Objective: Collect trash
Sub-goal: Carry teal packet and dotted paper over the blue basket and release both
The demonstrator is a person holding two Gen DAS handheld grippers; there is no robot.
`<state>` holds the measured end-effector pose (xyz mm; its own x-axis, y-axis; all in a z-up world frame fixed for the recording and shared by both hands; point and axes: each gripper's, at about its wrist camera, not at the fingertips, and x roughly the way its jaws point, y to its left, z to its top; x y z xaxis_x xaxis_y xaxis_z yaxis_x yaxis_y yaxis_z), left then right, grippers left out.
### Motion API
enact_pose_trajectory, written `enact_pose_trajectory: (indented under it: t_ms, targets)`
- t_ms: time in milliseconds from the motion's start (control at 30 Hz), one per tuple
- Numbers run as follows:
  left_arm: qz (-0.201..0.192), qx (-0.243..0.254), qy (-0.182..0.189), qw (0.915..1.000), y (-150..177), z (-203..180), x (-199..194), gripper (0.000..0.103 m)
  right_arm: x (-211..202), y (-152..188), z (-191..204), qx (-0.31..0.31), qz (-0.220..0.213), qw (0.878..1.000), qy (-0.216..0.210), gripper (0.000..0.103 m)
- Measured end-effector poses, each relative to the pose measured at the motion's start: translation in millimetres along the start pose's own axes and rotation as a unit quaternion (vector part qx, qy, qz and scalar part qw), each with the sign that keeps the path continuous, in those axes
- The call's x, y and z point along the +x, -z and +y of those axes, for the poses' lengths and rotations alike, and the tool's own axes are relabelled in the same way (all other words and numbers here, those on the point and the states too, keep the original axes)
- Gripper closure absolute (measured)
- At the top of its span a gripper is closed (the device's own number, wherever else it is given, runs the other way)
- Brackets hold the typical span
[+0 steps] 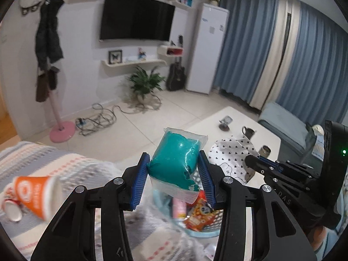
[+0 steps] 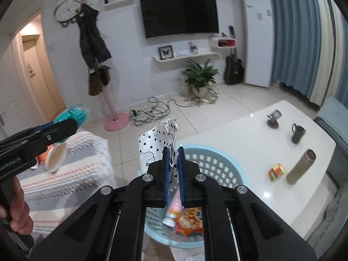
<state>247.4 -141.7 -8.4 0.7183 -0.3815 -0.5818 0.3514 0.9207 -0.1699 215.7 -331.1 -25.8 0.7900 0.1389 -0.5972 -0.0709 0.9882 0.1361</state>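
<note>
Left gripper (image 1: 174,174) has its jaws pinching a teal packet (image 1: 175,158), held up above the light blue basket (image 2: 219,163). Right gripper (image 2: 173,174) jaws are clamped on a white heart-print bag (image 2: 156,143) at the basket's 9 o'clock rim. Snack wrappers (image 2: 188,219) sit inside. Paper cups (image 1: 37,195) lie on the striped bed (image 1: 43,158), way out at 9 o'clock.
</note>
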Motion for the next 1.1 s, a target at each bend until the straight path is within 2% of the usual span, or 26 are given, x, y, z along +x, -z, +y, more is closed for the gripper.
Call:
enact_pose_trajectory:
  t_ms: [167,500,633,767,900,1100]
  targets:
    - [0.040,-0.006,0.018,0.9990,11.1,-11.4,45.9,0.059,18.0,11.6,-27.9,0.025,0.021,0.999,0.013,0.097]
    - [0.091,-0.001,0.023,0.9956,34.2,-18.2,90.2,0.059,54.3,37.6,-52.7,0.050,0.077,0.995,0.030,0.097]
    - [0.098,0.002,0.026,0.9948,38.2,-23.9,93.3,0.054,59.5,42.8,-49.0,0.041,0.087,0.994,0.043,0.097]
    - [0.102,0.002,0.024,0.9945,39.4,-22.7,91.6,0.048,64.8,45.7,-53.3,0.055,0.101,0.993,0.031,0.088]
    - [0.099,-0.006,0.021,0.9948,41.7,-15.9,82.9,0.040,64.3,48.3,-58.2,0.071,0.104,0.992,0.029,0.087]
    - [0.086,-0.018,0.011,0.9960,43.6,-0.8,60.9,0.040,53.7,46.2,-50.3,0.073,0.100,0.992,0.022,0.086]
